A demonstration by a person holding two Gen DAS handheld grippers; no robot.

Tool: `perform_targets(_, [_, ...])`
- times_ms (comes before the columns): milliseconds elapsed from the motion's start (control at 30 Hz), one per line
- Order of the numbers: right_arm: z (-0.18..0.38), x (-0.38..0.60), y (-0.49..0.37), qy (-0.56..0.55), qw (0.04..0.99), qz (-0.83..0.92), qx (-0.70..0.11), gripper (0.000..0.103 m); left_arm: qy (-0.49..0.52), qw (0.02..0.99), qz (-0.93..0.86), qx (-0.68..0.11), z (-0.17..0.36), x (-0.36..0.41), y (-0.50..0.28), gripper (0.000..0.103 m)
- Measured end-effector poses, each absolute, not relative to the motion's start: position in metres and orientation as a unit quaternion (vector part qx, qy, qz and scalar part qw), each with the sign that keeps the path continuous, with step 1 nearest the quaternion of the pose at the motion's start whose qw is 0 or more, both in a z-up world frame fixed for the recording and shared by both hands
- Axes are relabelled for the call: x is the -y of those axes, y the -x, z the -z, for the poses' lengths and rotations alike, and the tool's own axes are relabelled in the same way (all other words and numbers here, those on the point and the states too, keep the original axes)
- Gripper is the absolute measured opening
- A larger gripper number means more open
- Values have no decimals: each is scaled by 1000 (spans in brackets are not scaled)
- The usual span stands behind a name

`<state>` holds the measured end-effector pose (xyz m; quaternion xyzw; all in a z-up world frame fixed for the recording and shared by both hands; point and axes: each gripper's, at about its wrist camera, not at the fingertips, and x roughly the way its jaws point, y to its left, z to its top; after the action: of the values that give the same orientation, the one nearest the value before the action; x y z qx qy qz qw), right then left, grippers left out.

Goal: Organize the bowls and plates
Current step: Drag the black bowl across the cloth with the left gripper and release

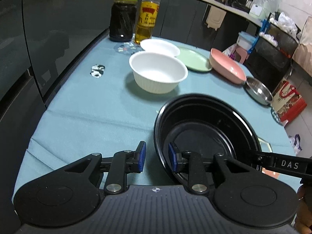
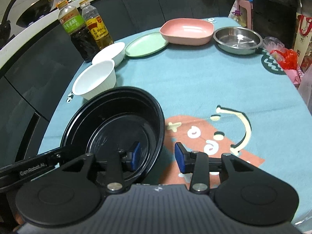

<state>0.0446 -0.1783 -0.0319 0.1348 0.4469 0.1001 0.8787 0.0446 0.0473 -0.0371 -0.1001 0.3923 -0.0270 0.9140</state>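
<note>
A black round bowl (image 1: 206, 124) sits on the blue tablecloth; it also shows in the right wrist view (image 2: 115, 120). My left gripper (image 1: 157, 159) is open and straddles the bowl's left rim, one blue pad outside and one inside. My right gripper (image 2: 158, 157) is open and straddles the bowl's right rim the same way. Farther off stand a white ribbed bowl (image 1: 158, 74), a second white bowl (image 1: 159, 46), a green plate (image 1: 195, 61), a pink square bowl (image 1: 227, 66) and a steel bowl (image 1: 257, 91).
A dark vinegar bottle (image 1: 123, 13) and a yellow oil bottle (image 1: 147, 17) stand at the table's far edge on a patterned coaster (image 1: 126, 48). Dark cabinets line the left side. Bags (image 2: 286, 58) lie at the table's right edge.
</note>
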Motion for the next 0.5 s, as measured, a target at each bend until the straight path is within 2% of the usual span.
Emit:
perform_targets(233, [22, 184, -50, -135, 893, -89, -421, 19, 103, 921, 9, -376, 28, -56, -52, 28])
perform_targets(500, [12, 182, -59, -102, 927, -87, -351, 21, 75, 938, -14, -338, 16, -60, -65, 33])
